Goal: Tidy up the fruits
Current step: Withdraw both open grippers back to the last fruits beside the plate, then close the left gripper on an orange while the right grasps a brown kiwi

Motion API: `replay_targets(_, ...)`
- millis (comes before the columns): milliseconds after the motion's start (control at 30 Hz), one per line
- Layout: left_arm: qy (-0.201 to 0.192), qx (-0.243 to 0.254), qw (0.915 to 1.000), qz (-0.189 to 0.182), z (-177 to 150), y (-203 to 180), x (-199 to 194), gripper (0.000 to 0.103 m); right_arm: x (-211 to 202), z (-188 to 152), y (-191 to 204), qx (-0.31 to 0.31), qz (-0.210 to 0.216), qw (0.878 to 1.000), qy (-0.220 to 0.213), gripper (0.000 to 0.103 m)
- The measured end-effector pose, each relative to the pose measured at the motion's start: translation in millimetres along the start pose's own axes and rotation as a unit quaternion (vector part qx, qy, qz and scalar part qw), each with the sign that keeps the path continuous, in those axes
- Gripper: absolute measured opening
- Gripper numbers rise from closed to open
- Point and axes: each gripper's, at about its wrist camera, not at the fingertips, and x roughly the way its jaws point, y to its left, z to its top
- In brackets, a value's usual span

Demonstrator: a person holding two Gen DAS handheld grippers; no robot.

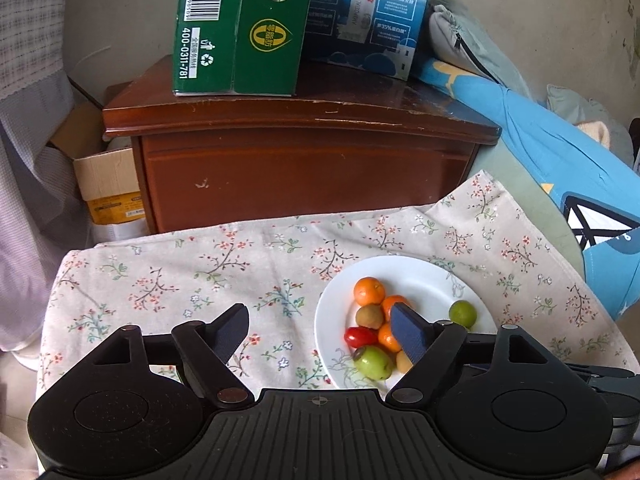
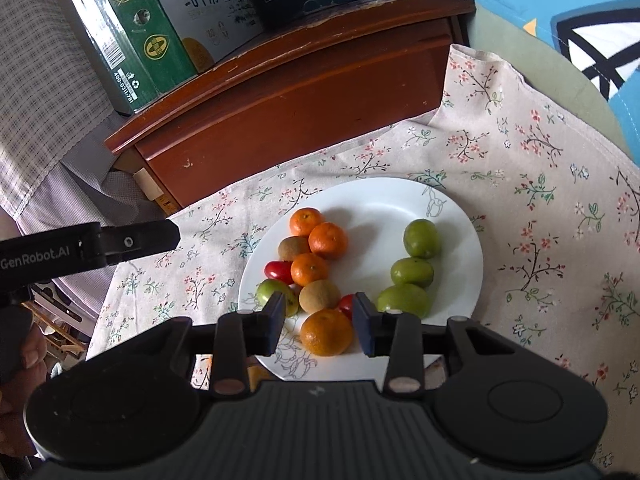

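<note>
A white plate [image 2: 452, 220] on a floral cloth holds several fruits. Three green fruits [image 2: 412, 272] lie in a row on its right side. On the left lie several oranges [image 2: 327, 240], two kiwis [image 2: 319, 295], red tomatoes [image 2: 279, 271] and one more green fruit [image 2: 272, 291]. My right gripper [image 2: 320, 322] is open, its fingers on either side of the near orange [image 2: 326, 332], not touching it. My left gripper [image 1: 320, 332] is open and empty, hovering over the plate's [image 1: 420, 276] left edge; it shows in the right wrist view [image 2: 132, 242] left of the plate.
A brown wooden cabinet [image 1: 304, 160] stands behind the cloth with a green carton [image 1: 240, 28] and a blue carton [image 1: 368, 16] on top. A cardboard box [image 1: 108, 184] sits at the left. Blue bedding [image 1: 560, 152] lies at the right.
</note>
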Motion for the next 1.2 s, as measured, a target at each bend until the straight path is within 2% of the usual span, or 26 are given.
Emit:
replay_targets(133,0.006,0.0,0.9998,0.02,-8,3,-8,0.084,-4,-11,5,-0.002,0.008,1.0,0.004,0.038)
replay_targets(567,0.021,-0.007,0.9994,0.028,-22,15,-17,0.085,0,-53,30,-0.004,0.024,0.999,0.039,0.038)
replay_targets(833,0.038,-0.014,0.9984,0.04,-27,24,-10,0.085,19,-55,26,0.015,0.027,0.999,0.045,0.038)
replay_targets(1067,0.048,-0.016,0.9978,0.044,-30,26,-5,0.085,27,-54,29,0.008,0.023,0.999,0.037,0.038)
replay_targets(1200,0.056,-0.016,0.9974,0.042,-32,25,-2,0.085,29,-54,31,0.0,0.022,0.999,0.034,0.033)
